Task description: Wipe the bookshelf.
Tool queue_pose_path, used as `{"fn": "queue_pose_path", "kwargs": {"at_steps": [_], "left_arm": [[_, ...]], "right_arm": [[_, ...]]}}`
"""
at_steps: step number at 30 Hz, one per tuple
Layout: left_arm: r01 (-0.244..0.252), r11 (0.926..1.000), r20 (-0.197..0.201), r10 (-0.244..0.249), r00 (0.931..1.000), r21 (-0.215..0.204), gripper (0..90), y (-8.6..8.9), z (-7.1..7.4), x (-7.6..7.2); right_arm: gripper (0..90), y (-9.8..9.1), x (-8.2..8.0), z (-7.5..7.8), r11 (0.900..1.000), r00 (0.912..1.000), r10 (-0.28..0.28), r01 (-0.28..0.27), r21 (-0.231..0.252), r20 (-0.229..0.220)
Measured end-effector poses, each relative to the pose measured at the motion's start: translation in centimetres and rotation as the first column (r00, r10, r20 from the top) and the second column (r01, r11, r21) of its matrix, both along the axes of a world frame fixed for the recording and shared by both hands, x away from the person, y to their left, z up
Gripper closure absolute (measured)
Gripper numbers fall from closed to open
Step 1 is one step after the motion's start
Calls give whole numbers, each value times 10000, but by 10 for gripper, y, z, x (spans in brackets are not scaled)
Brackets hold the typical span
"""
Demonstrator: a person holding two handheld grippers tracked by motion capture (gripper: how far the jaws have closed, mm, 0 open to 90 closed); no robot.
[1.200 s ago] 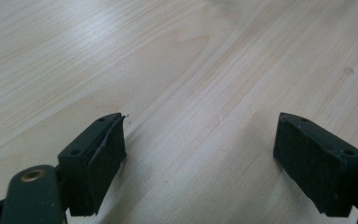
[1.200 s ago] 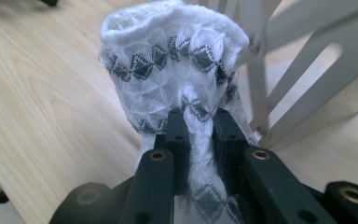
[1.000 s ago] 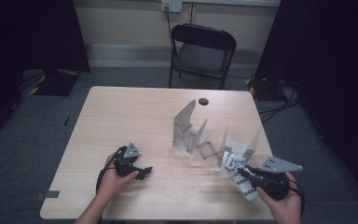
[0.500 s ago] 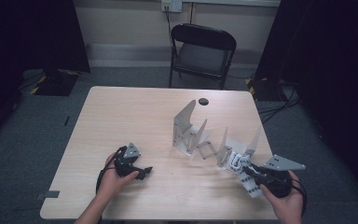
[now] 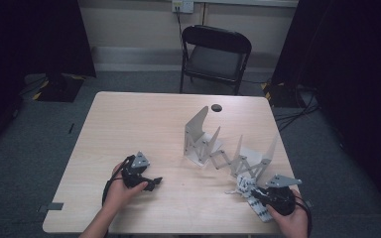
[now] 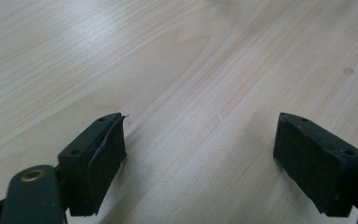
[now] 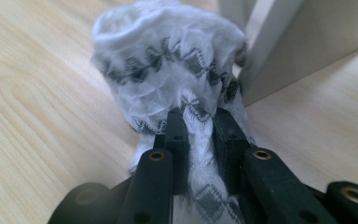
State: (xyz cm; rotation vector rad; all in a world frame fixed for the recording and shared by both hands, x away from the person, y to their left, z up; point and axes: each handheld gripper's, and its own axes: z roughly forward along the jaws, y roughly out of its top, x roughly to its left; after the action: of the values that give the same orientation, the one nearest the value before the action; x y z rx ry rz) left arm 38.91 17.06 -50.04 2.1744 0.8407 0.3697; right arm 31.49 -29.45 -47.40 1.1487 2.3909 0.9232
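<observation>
A white cloth with a black zigzag pattern (image 7: 168, 70) bunches up in front of my right gripper (image 7: 199, 122), whose jaws are shut on it. In the high view that cloth (image 5: 245, 187) lies near the table's front right, trailing back under the right gripper (image 5: 258, 191). Just behind it stands a white expandable rack with upright panels (image 5: 218, 148), and one panel (image 7: 303, 42) rises close beside the cloth. My left gripper (image 5: 154, 182) rests low over the front left of the table, open, with bare wood (image 6: 200, 121) between its pads (image 6: 102, 158).
A small black disc (image 5: 217, 107) lies near the table's far edge. A black chair (image 5: 214, 54) stands behind the table (image 5: 129, 124). The table's front edge runs just under both hands.
My right gripper has drawn back toward the front right corner, pulling the cloth with it. The left gripper has stayed where it was.
</observation>
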Motion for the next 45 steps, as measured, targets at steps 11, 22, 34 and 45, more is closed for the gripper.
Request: {"fn": "queue_pose_path", "kwargs": {"at_steps": [11,22,34,45], "left_arm": [[6,10000,-9,-6,10000,10,164,0,0,0],[5,10000,2,-5,10000,6,164,0,0,0],[2,10000,0,-2,10000,1,164,0,0,0],[6,10000,1,-6,10000,4,164,0,0,0]], "right_arm": [[780,31,-4,-3,9940,9939,1091,-1092,-86,-143],[767,90,-2,-2,9728,9732,2300,-2298,-276,47],[643,94,4,27,9794,9786,1909,-1952,523,772],[605,98,12,43,9781,9773,1875,-1950,728,986]]}}
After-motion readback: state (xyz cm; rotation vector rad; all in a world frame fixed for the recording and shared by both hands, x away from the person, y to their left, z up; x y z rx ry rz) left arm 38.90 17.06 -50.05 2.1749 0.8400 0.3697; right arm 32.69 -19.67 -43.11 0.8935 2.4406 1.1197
